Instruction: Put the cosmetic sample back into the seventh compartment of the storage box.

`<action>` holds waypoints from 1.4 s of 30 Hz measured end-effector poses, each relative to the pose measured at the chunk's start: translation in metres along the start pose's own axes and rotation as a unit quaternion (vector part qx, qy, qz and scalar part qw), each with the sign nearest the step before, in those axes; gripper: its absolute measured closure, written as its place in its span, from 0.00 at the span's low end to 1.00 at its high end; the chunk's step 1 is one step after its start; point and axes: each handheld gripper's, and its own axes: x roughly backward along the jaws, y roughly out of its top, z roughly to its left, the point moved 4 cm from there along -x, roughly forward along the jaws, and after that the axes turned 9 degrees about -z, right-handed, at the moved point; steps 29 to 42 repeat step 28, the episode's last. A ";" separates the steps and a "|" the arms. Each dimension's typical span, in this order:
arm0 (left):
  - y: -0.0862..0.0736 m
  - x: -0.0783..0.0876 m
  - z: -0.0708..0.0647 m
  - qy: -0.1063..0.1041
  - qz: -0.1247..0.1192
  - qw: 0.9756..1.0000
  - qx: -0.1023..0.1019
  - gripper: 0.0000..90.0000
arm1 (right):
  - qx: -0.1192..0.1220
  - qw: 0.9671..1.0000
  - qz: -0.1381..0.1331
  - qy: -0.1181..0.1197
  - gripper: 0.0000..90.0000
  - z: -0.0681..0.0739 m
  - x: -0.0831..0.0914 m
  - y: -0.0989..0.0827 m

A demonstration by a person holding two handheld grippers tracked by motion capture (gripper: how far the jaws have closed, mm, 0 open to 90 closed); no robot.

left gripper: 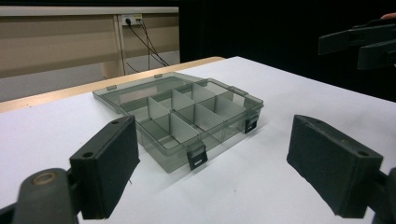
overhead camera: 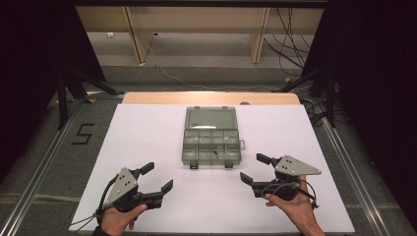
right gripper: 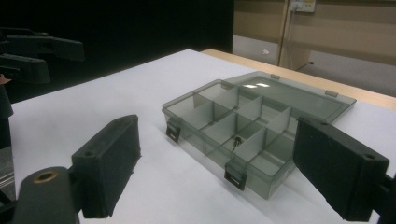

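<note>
smoky clear plastic organizer box (overhead camera: pixel 212 139) lies lid-open, divided; left gripper (overhead camera: pixel 157 178) and right gripper (overhead camera: pixel 255 168) gape empty.

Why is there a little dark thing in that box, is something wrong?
Nothing looks wrong. The organizer box sits square on the table, lid open flat. One small dark item lies in a front compartment; what it is I cannot tell.

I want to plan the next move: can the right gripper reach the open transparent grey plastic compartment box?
Probably yes: the right gripper, jaws open, faces the compartment box across bare white table.
</note>
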 end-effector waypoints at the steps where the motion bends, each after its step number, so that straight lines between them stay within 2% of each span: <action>1: 0.000 0.000 0.000 0.000 0.000 1.000 0.000 0.17 | -0.003 1.000 -0.003 0.006 0.18 0.001 -0.001 -0.001; 4: 0.000 0.000 0.000 -0.001 0.001 1.000 0.000 0.17 | -0.003 1.000 0.010 0.005 0.18 0.001 0.001 -0.004; 9: 0.000 0.000 0.000 0.000 0.001 1.000 0.000 0.17 | 0.001 1.000 -0.003 0.006 0.18 0.005 0.000 -0.005; 10: 0.000 0.000 0.000 0.000 0.001 1.000 -0.001 0.17 | 0.007 1.000 0.005 0.001 0.18 0.005 0.002 -0.006; 13: 0.000 0.000 0.000 0.000 0.001 1.000 0.000 0.17 | 0.008 1.000 0.006 0.000 0.18 0.005 0.002 -0.006; 17: 0.000 0.000 0.000 -0.001 0.002 1.000 -0.001 0.17 | 0.005 1.000 -0.003 0.002 0.18 0.005 0.001 -0.005; 42: 0.000 0.000 0.000 -0.002 0.002 1.000 -0.002 0.17 | 0.009 1.000 -0.003 0.001 0.18 0.004 0.002 -0.003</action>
